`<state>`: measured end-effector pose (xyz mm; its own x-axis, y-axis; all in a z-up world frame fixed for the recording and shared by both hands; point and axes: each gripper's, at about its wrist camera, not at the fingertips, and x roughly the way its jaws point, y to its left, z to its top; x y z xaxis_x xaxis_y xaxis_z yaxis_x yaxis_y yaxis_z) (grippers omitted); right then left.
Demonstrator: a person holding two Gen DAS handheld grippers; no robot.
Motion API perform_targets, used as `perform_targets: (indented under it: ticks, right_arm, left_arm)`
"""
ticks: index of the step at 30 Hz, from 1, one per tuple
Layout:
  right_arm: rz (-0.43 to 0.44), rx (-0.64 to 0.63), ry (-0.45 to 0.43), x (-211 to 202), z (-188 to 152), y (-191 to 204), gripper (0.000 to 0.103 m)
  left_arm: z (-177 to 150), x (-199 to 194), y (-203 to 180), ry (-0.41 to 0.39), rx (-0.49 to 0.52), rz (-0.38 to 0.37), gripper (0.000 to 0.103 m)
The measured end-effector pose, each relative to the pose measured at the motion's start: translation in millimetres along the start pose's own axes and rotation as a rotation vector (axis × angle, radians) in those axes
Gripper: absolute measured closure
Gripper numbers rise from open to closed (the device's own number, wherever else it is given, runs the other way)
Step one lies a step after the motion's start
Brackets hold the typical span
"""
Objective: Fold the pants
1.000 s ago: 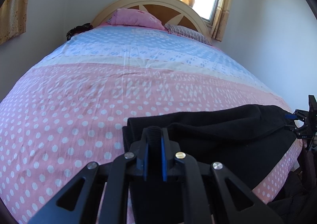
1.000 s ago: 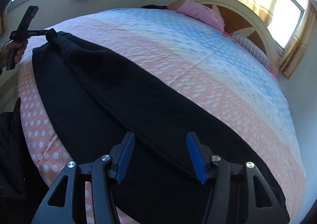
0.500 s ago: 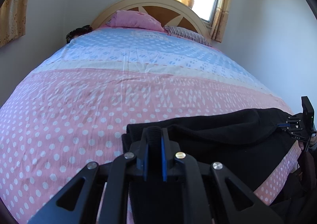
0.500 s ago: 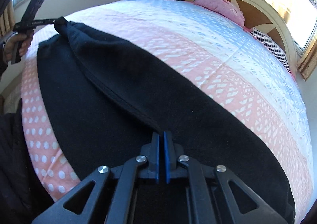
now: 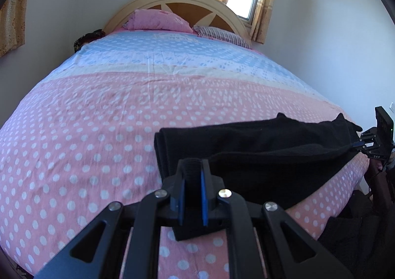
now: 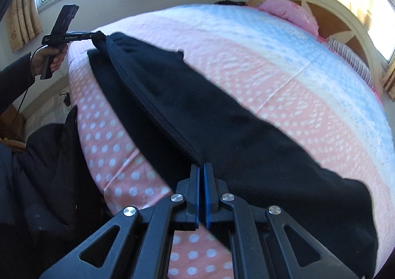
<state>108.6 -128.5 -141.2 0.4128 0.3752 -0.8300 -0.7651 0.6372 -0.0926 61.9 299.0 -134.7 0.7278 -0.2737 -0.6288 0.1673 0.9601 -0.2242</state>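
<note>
1. Pants [image 5: 259,153] lie across the near edge of the bed [image 5: 123,106], black against the pink dotted sheet, stretched out long between my two hands.
2. My left tongs [image 5: 192,180] are closed tight on one end of the pants; black cloth is bunched between the blue pads.
3. My right tongs [image 6: 201,180] are closed too, with only a thin slit between the pads, gripping the pants at the seam near the other end.
4. In the right view I can see my left tongs [image 6: 95,35] far off, pinching the far end and holding it slightly raised above the sheet.
5. Progress, as I judge it: the pants look already doubled lengthwise, one leg laid on the other, since a long seam edge runs along the top layer. That first fold seems done, though the layers are not perfectly lined up at the far end.
6. Still left, I think: bringing one end over to the other to halve the length, perhaps once more, then smoothing the stack flat on the bed.
</note>
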Motion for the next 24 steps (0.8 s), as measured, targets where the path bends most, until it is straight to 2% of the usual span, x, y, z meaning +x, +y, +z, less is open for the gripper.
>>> perform_targets:
  ticks: [4, 8, 11, 13, 16, 19, 22, 23, 24]
  right_arm:
    - [0.016, -0.001, 0.043, 12, -9, 6, 0.1]
    - [0.031, 0.015, 0.047, 14, -10, 3, 0.1]
    - [0.028, 0.006, 0.052, 17, -10, 2, 0.1]
    - [0.029, 0.01, 0.048, 17, -11, 2, 0.1]
    - [0.033, 0.015, 0.044, 18, -11, 0, 0.1]
    - [0.031, 0.016, 0.047, 20, -10, -1, 0.1]
    - [0.015, -0.003, 0.052, 20, -10, 3, 0.1]
    - [0.011, -0.006, 0.053, 19, -10, 4, 0.1]
    - [0.008, -0.008, 0.054, 19, -10, 4, 0.1]
  left_arm:
    - [-6, -2, 6, 0.003, -0.02, -0.022, 0.089]
    - [-10, -11, 12, 0.025, -0.001, -0.001, 0.077]
    - [-19, -24, 24, 0.054, 0.005, 0.014, 0.076]
    - [-27, -31, 35, 0.077, -0.003, 0.065, 0.076]
    - [-35, -41, 55, 0.073, -0.079, 0.114, 0.079]
    - [-29, -46, 54, 0.03, -0.132, 0.082, 0.079]
    - [-10, -42, 44, -0.012, -0.183, -0.01, 0.078]
    - [-3, -37, 41, -0.011, -0.193, -0.018, 0.07]
    - [4, -31, 39, -0.003, -0.202, -0.02, 0.056]
